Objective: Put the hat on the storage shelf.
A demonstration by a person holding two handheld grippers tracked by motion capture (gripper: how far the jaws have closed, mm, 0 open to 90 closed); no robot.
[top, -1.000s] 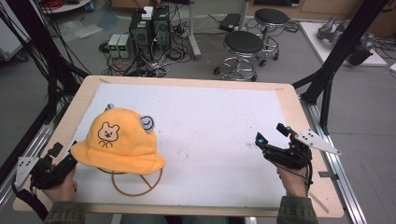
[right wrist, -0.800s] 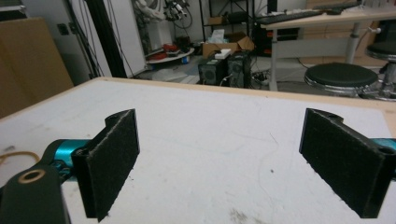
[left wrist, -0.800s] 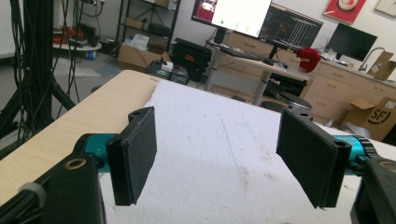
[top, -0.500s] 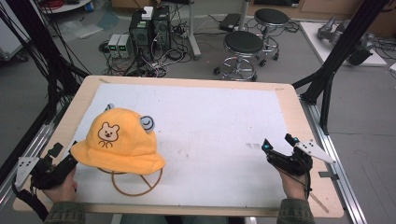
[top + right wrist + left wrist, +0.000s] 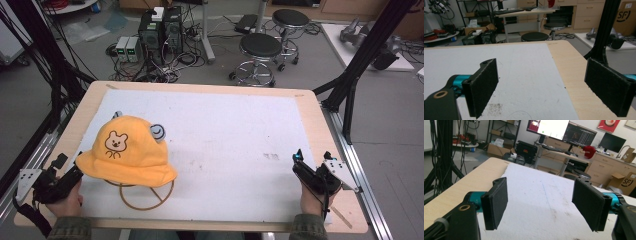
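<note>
An orange bucket hat point(image 5: 126, 150) with a bear face and small grey ears lies on the white mat point(image 5: 220, 130) at the left, its brown cord loop point(image 5: 145, 197) trailing toward the front edge. My left gripper point(image 5: 67, 167) rests at the front left corner, just left of the hat's brim, jaws wide apart with nothing between them point(image 5: 544, 205). My right gripper point(image 5: 312, 156) sits low at the front right, by the mat's right edge, also open and empty point(image 5: 549, 87).
The wooden table point(image 5: 320, 120) borders the mat on all sides. Black frame struts point(image 5: 360, 65) rise at the right and left. Two stools point(image 5: 260, 47) and computer boxes point(image 5: 160, 30) stand on the floor beyond the far edge.
My right gripper has drawn back toward the front edge and dropped lower on the table. The left gripper and the hat have stayed put.
</note>
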